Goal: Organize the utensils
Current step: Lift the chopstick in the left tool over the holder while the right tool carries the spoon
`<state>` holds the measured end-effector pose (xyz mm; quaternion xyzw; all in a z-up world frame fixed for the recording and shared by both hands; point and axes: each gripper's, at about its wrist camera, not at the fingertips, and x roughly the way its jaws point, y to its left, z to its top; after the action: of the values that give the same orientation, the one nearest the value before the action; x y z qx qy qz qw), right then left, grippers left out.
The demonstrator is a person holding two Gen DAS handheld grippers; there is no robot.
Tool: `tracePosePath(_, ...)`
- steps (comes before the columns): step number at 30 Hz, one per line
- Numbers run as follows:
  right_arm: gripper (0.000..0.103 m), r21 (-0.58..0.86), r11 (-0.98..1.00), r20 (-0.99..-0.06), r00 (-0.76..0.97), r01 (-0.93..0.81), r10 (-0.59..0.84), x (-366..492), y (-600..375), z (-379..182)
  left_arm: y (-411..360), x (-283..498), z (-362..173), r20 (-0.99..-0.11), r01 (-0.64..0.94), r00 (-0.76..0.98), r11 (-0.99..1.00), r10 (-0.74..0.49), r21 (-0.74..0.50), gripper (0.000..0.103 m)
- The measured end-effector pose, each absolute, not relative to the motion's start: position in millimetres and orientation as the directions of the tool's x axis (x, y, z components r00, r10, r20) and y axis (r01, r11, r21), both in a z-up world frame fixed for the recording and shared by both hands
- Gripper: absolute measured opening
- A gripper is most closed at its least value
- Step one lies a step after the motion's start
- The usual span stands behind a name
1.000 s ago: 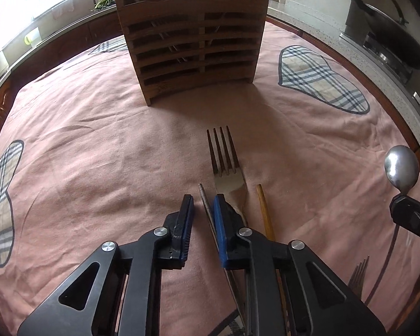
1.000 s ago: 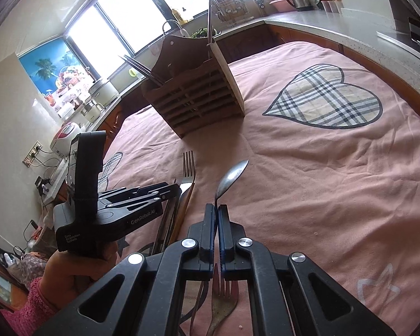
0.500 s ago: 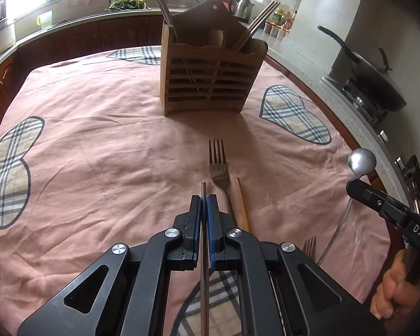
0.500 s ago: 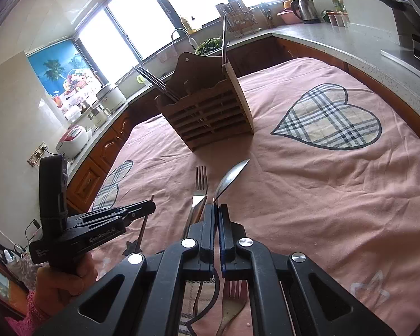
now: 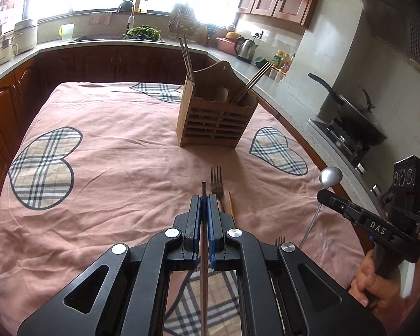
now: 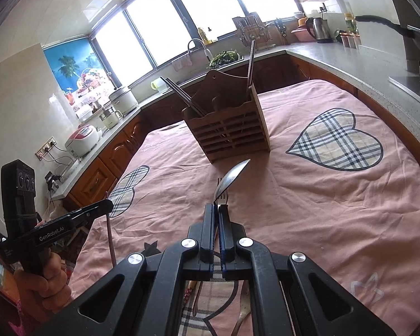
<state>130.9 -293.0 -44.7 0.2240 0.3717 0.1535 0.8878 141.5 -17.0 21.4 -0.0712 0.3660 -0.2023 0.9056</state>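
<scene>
My left gripper (image 5: 203, 200) is shut on a thin metal chopstick (image 5: 203, 240) and holds it above the pink cloth. It also shows at the left of the right wrist view (image 6: 105, 203). My right gripper (image 6: 217, 210) is shut on a metal spoon (image 6: 230, 180), bowl pointing forward; it shows at the right of the left wrist view (image 5: 323, 196), with the spoon's bowl (image 5: 330, 177) above it. A wooden slatted utensil holder (image 5: 217, 112) with chopsticks in it stands upright ahead (image 6: 229, 131). A fork (image 5: 216, 186) and a wooden chopstick (image 5: 231, 207) lie on the cloth.
The table is covered by a pink cloth with plaid hearts (image 5: 44, 165). Another fork (image 5: 279, 241) lies near my left gripper's right side. A counter with a wok on a stove (image 5: 355, 123) runs along the right; cabinets and a sink line the back.
My left gripper closed on the metal chopstick and lifted it off the cloth. Both grippers rose and tilted up, so the holder looks farther away. The spoon stays gripped.
</scene>
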Motion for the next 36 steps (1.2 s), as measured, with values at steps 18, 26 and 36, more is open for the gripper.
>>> tracePosePath(18,0.003,0.482,0.864,-0.557,0.711,-0.144,0.43,112.9,-286.0,-24.2,15.7,105.6,50.9,-0.521,0.278,0.746,0.904,-0.416,-0.324,0.004)
tracePosePath(26,0.003,0.46,0.875,-0.544,0.731,-0.151,0.412,113.5,-286.4,-16.2,21.4,101.6,61.3,-0.489,0.275,0.768,0.902,-0.414,-0.332,0.004)
tracePosePath(36,0.003,0.409,0.899,-0.524,0.767,-0.155,0.371,120.4,-286.9,-14.8,29.4,108.9,73.5,-0.445,0.262,0.795,0.895,-0.413,-0.361,0.004)
